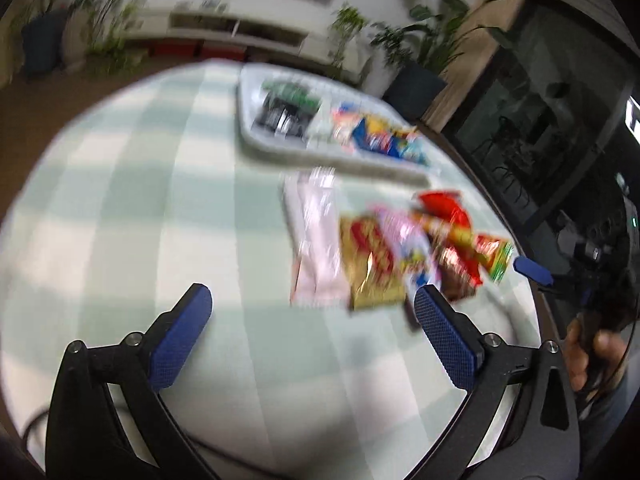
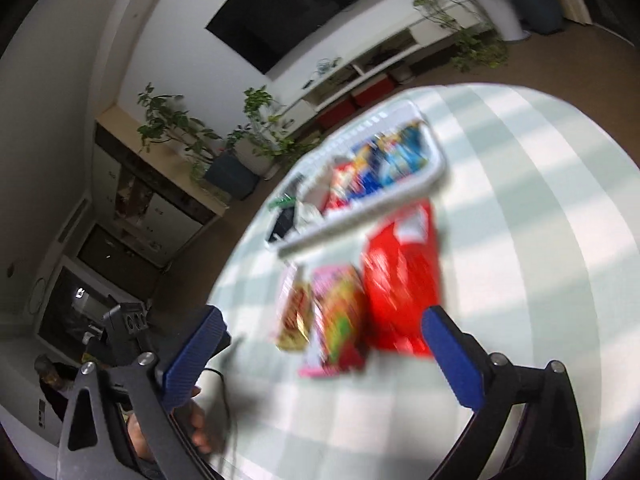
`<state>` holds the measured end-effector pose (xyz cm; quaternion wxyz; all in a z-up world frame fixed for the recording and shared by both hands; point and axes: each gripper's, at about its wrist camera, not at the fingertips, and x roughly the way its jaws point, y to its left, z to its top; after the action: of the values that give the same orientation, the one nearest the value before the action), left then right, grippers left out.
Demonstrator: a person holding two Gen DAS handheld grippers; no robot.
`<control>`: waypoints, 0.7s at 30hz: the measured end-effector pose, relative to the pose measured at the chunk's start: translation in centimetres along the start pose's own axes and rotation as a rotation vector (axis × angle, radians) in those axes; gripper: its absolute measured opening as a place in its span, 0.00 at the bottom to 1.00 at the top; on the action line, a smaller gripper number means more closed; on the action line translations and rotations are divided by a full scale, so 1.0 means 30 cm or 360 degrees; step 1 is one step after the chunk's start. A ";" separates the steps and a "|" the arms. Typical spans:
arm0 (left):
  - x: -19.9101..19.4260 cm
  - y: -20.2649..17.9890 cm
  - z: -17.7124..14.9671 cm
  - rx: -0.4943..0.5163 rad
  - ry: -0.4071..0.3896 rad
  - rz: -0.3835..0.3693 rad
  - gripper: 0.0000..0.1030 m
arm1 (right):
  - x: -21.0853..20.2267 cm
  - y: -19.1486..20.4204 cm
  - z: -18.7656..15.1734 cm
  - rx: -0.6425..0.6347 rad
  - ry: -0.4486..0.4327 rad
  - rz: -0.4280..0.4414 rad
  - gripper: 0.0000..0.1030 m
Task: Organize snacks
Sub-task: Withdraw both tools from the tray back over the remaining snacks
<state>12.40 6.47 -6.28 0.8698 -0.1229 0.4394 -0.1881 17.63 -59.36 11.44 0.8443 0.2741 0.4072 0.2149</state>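
left gripper point(image 1: 312, 312) hovers with jaws spread wide and empty, short of the snack packets point(image 1: 384, 256) heaped just before the white tray point(image 1: 280, 148); right gripper point(image 2: 322, 332) also gapes empty near that heap; better to pick one packet, pinching an edge, then carry it to the tray's free section

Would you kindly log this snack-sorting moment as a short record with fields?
surface: round table with pale green checked cloth
tray: white divided tray holding snack packets
loose snacks: gold packet, red bag, pink packet
left gripper: open, empty
right gripper: open, empty
image: motion-blurred
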 end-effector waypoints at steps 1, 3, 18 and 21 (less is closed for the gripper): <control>0.012 0.013 -0.016 -0.0056 0.0046 0.0025 1.00 | 0.000 -0.005 -0.019 -0.0025 0.0000 -0.0048 0.94; 0.014 0.023 -0.028 -0.0088 0.0064 0.0033 1.00 | 0.001 -0.015 -0.046 -0.0056 0.0002 -0.0088 0.91; 0.109 -0.077 0.189 0.0128 0.0158 0.0259 0.99 | -0.007 -0.089 -0.075 0.0000 -0.0088 -0.0191 0.82; 0.158 -0.094 0.229 0.0190 0.0185 0.0334 0.93 | -0.007 -0.089 -0.075 -0.0014 -0.0091 -0.0206 0.81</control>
<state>19.93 2.21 -4.62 0.8635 -0.0133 0.4875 -0.1286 16.08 -60.85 8.69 0.8690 0.2494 0.3988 0.1537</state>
